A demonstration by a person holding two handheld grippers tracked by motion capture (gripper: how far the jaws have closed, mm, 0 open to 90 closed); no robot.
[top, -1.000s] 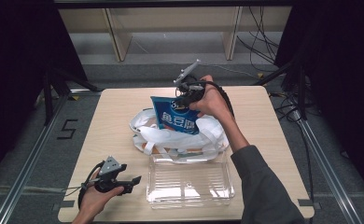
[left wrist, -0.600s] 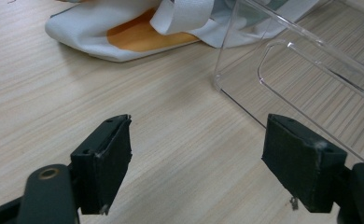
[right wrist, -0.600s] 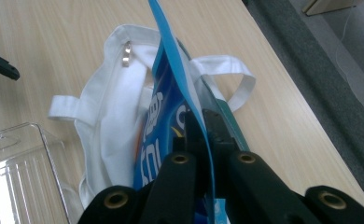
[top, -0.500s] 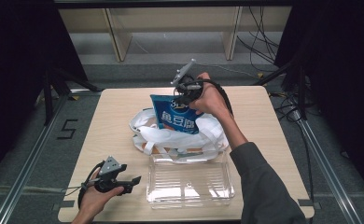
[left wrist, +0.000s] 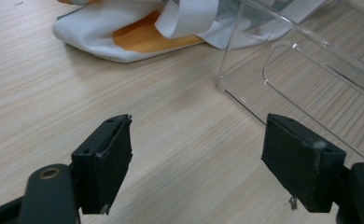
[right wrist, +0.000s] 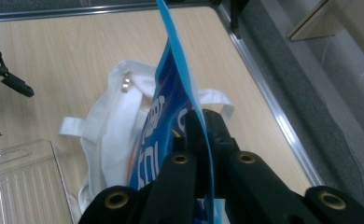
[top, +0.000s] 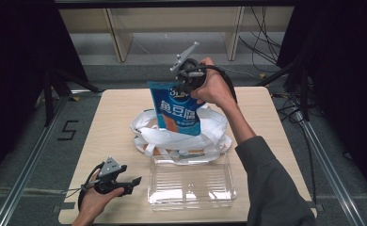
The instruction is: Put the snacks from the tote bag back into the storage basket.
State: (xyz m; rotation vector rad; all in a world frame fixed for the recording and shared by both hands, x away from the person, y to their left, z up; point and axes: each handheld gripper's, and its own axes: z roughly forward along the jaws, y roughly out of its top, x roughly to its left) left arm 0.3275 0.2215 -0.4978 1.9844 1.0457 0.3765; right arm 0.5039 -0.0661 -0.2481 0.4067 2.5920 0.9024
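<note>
A blue snack pouch [top: 177, 112] with white lettering hangs above a white cloth bag [top: 179, 136] at the table's middle. My right gripper [top: 184, 84] is shut on the pouch's top edge; in the right gripper view the pouch [right wrist: 171, 93] runs edge-on between the jaws of that gripper [right wrist: 203, 123]. My left gripper [top: 133, 181] rests open near the front left of the table. In the left gripper view my left gripper [left wrist: 196, 151] holds nothing over bare wood. The white bag [left wrist: 124, 32] shows an orange patch there.
A clear plastic tray [top: 191, 181] lies in front of the bag, just right of the left gripper; its corner [left wrist: 283, 60] is close to the jaws. The wooden table [top: 111, 127] has bare room at left. Metal rails [top: 26, 160] flank it, and a shelf [top: 172, 28] stands behind.
My right gripper has lifted the blue pouch a little higher above the white bag. The left gripper has stayed in place.
</note>
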